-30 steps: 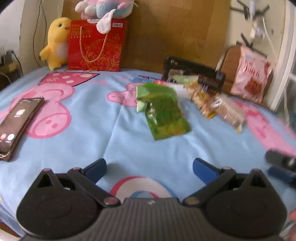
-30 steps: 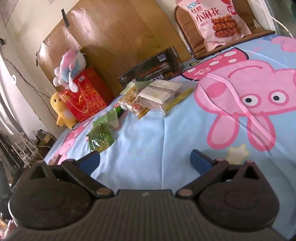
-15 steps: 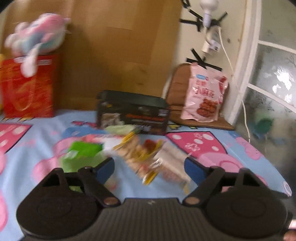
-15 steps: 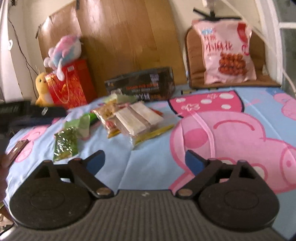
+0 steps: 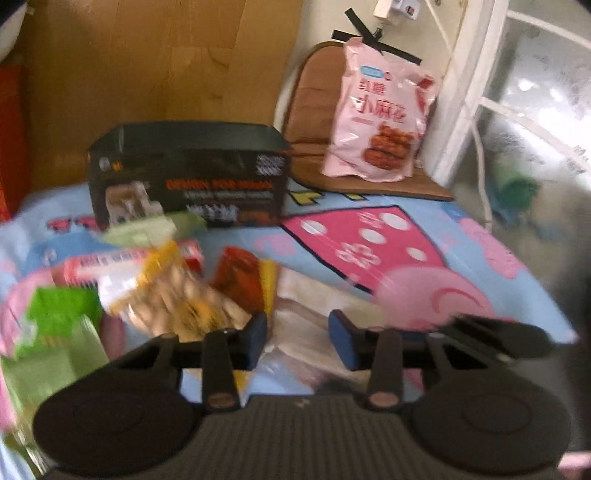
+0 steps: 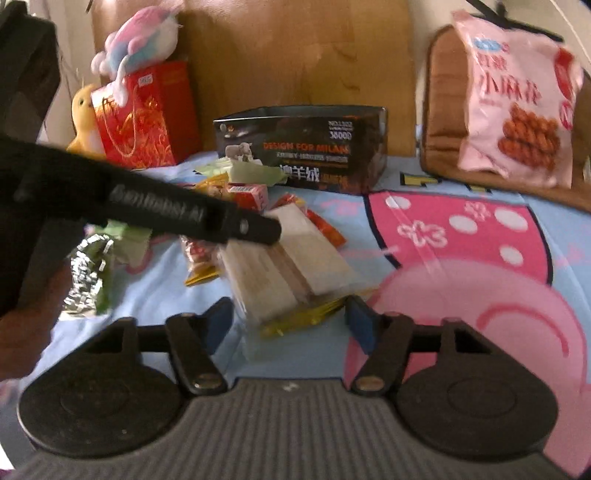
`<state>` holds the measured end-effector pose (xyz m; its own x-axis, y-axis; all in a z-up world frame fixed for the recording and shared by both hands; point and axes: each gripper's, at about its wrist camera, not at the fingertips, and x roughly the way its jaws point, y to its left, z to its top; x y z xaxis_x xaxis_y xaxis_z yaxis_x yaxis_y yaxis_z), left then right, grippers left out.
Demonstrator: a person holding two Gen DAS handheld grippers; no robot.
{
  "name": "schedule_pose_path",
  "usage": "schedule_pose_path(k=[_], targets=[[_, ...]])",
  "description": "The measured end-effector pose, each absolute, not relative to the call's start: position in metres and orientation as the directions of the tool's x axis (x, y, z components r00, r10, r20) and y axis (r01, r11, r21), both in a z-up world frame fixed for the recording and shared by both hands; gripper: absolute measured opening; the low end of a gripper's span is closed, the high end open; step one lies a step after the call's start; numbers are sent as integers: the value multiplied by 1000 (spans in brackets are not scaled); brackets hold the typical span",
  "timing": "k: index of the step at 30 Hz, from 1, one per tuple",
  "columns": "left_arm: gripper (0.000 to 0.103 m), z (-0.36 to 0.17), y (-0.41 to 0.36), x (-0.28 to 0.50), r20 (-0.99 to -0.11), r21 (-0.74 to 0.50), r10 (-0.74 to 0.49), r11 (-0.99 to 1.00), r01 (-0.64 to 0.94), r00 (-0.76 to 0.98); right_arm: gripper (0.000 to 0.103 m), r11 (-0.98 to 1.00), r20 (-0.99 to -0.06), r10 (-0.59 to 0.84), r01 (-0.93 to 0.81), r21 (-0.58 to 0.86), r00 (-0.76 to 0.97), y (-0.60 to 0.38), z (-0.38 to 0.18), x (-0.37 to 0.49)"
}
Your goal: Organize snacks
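Left tool (image 5: 297, 339): jaws narrowed, just been closing, over the clear packet of pale wafers (image 6: 291, 266); whether its pads press the packet cannot be told through the blur. Right tool (image 6: 290, 321): jaws part-way apart, just been closing, straddling the near end of the same packet without touching it. Packet lies mid-bed on the blue cartoon-pig bedsheet (image 6: 461, 236), in a loose heap with a yellow bag of twisted biscuits (image 5: 177, 295), a red sachet (image 5: 238, 275), a small pink-and-red carton (image 6: 249, 195) and a green foil pouch (image 6: 88, 273) to the left. Behind the heap, toward the headboard edge: black printed box (image 6: 306, 147), red gift bag (image 6: 140, 118) with a plush toy (image 6: 136, 33) on top, yellow plush duck (image 6: 85, 122). Far right corner: large pink snack bag (image 6: 517, 107) leaning on a brown cushion (image 5: 306, 122). In the right wrist view the left tool's black arm crosses the heap from the left, covering part of it. A second ago both tools stood wide apart and farther back from the heap
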<state>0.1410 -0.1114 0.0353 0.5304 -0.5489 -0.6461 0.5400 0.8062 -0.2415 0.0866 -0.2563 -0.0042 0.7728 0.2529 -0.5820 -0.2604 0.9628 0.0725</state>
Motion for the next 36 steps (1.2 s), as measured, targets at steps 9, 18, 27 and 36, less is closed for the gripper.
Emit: schedule_pose_path(k=[9,18,27,36], targets=[[38,83,-87,151,-532,-323,-609,788,524,589,51,942,-434,303,-336,-1,849,-254,29,76],[38,125,-92,277,-460,-317,-552,834,452,696,51,946,-337,305,-324,0,891,-243,78,205],[45,84,-88,329,-528,-311,-488,872,377,695,53,961,-433,239,-274,-21,869,-232,49,272],[47,90,-5,309,-486,-366,-405,899,241,774,56,934,-313,351,-308,179,883,-255,55,221]])
